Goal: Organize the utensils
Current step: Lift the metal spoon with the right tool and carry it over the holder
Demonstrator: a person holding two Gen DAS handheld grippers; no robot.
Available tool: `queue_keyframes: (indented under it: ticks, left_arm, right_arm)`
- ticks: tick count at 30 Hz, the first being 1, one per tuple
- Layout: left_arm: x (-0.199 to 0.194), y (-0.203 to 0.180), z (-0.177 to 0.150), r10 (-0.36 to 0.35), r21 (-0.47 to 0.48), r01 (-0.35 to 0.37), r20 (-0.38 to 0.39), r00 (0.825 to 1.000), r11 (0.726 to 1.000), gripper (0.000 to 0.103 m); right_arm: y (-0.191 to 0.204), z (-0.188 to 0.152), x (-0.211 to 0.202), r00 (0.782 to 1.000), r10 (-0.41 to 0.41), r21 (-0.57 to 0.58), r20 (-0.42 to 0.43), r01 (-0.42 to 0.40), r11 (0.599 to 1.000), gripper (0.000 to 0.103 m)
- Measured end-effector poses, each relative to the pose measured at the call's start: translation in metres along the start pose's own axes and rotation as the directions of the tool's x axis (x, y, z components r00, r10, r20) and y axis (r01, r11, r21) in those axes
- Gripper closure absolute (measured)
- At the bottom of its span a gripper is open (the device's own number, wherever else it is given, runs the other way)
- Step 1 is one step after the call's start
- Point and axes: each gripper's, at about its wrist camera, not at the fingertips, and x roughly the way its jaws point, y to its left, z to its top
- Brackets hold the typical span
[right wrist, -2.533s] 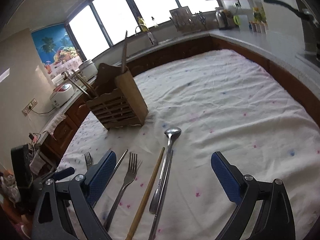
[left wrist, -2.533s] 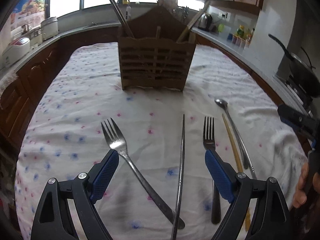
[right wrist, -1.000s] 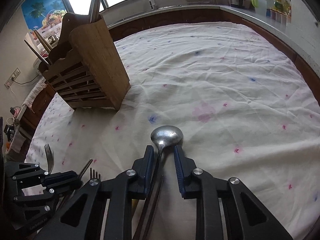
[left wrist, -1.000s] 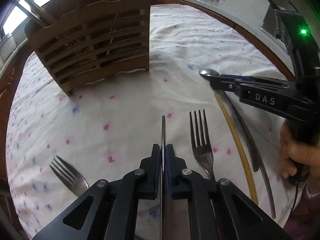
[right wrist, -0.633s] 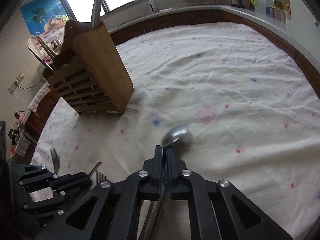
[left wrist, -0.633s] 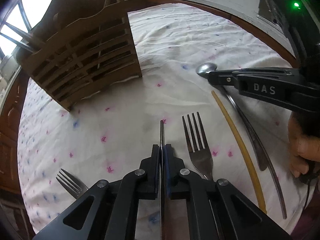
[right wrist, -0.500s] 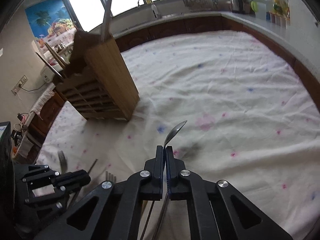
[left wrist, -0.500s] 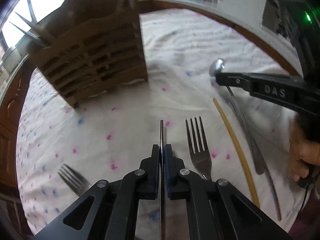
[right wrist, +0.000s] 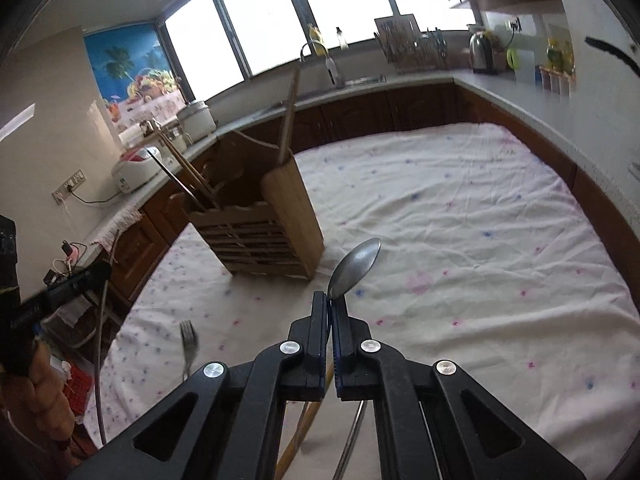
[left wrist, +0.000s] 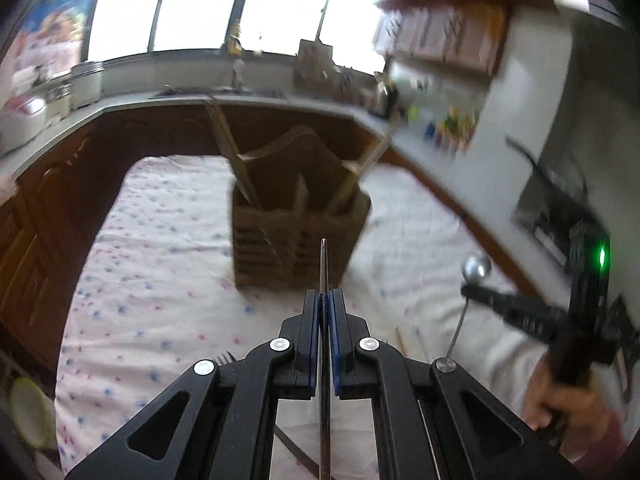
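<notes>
Two utensils are up off the table at once, one per gripper; the step in hand looks like the carry toward the holder.

White cloth-covered table with small pink and blue dots [right wrist: 460, 220] fills the lower field in both views. Slatted brown wooden utensil holder [right wrist: 260, 232] stands upright on it, at 12 o'clock from the left gripper and 11 o'clock from the right; wooden sticks and chopsticks already lean out of its top.

Left gripper [left wrist: 325, 312]: jaws clenched on a thin, straight metal rod, probably a steel chopstick [left wrist: 324, 264], its tip pointing at the holder's front. This view is motion-blurred, so which end is gripped cannot be told.

Right gripper [right wrist: 330, 316]: jaws clamped on the neck of a dull grey metal spoon [right wrist: 354, 266], bowl forward and tilted toward 1 o'clock, handle hanging below.

Still lying on the cloth: a silver metal fork [right wrist: 188, 340] at 9 o'clock from the right gripper, and a pale wooden stick [right wrist: 304, 428] below the jaws.

Next move, by my reading: raise each piece above the holder's rim, turn it near vertical, lower it into an open compartment, then release.
</notes>
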Motion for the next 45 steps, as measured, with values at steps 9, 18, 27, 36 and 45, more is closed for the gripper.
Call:
queue_keyframes:
  ticks: [9,18,27,36,45]
  left_arm:
    - [-0.039,0.027,-0.015,-0.019,-0.081,0.025,0.076,0.997,0.996,0.100]
    - [-0.022,0.025,-0.013,-0.055,-0.083,0.060,0.056,0.997,0.995,0.100]
    - [-0.019,0.014,-0.009,-0.080,-0.048,0.083,0.064,0.995,0.995,0.100]
    - [-0.017,0.006,-0.010,-0.094,-0.036,0.097,0.069,0.993,0.995,0.100]
    - [-0.018,0.005,-0.012,-0.086,-0.036,0.089,0.081,0.993,0.995,0.100]
  right_arm:
    - [0.016,0.005,-0.025,0.999,0.004,-0.027,0.053,-0.003,1.000,0.101]
    - [0.022,0.004,-0.032,0.998,0.016,-0.036,0.068,-0.014,0.999,0.101]
    - [0.028,0.006,-0.036,0.996,0.036,-0.042,0.086,-0.033,0.999,0.101]
    - [0.033,0.011,-0.041,0.993,0.048,-0.050,0.108,-0.043,0.998,0.101]
    - [0.034,0.012,-0.045,0.991,0.050,-0.047,0.122,-0.044,0.998,0.101]
